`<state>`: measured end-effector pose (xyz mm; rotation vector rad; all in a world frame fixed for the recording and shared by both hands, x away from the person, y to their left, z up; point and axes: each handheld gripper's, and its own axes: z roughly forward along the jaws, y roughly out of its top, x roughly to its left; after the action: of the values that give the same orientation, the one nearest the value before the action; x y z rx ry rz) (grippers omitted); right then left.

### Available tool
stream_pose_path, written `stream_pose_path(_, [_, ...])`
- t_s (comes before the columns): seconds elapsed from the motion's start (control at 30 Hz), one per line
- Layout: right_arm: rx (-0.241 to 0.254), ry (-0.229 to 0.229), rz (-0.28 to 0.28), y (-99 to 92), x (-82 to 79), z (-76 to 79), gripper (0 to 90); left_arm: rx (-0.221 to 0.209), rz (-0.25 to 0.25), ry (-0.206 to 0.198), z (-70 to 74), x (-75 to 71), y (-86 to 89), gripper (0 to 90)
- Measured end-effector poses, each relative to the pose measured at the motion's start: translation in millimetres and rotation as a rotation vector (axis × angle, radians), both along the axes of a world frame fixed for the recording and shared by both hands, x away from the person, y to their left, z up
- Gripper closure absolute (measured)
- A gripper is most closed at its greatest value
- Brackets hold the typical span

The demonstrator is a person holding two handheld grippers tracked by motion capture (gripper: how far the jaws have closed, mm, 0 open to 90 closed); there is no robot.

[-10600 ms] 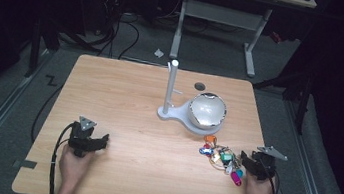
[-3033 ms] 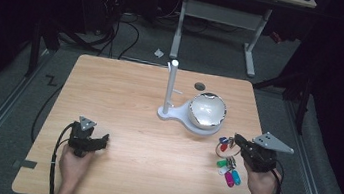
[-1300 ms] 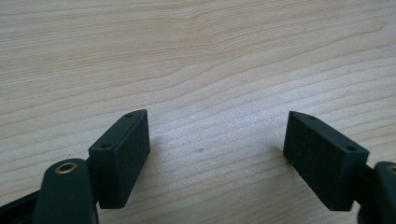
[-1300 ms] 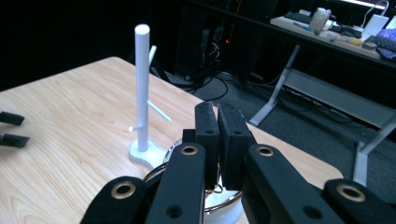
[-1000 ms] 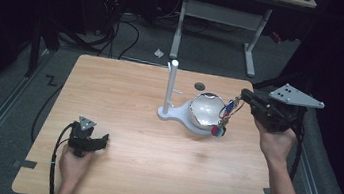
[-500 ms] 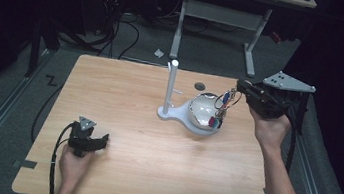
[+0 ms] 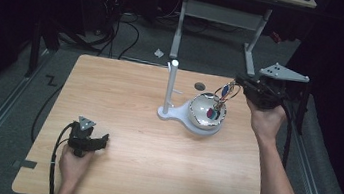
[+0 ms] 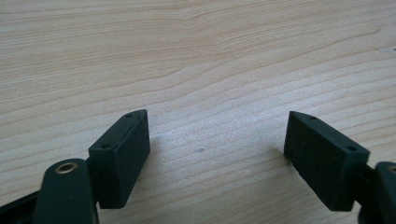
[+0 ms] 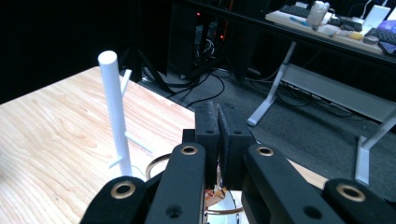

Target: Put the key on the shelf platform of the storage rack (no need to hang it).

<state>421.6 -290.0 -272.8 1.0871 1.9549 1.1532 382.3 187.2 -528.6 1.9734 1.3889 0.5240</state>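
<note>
Above bowl, right gripper clamped on key bunch: light, loose, dangling; best gripped at ring. Near left, left gripper apart, resting on table.

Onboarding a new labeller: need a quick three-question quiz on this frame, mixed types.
1. True or false: the left gripper is open, near the table.
2. The key bunch hangs from the right gripper over: A) the bowl B) the stand's post C) the floor
3. Fill in: the right gripper is ___ on the bunch.

Key: 1 true; 2 A; 3 shut
</note>
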Motion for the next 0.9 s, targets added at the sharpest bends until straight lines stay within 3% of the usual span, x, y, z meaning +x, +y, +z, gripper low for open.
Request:
stream_pose_path(0.53, [0.004,0.050,-0.016,2.5,15.2,-20.2,88.4,0.000,0.000,0.000,0.0,0.0,0.0,23.0])
stream_pose_path(0.9, [0.005,0.108,-0.004,9.0,21.1,-46.5,88.3,0.003,0.001,-0.002,-0.1,0.0,-0.4,22.9])
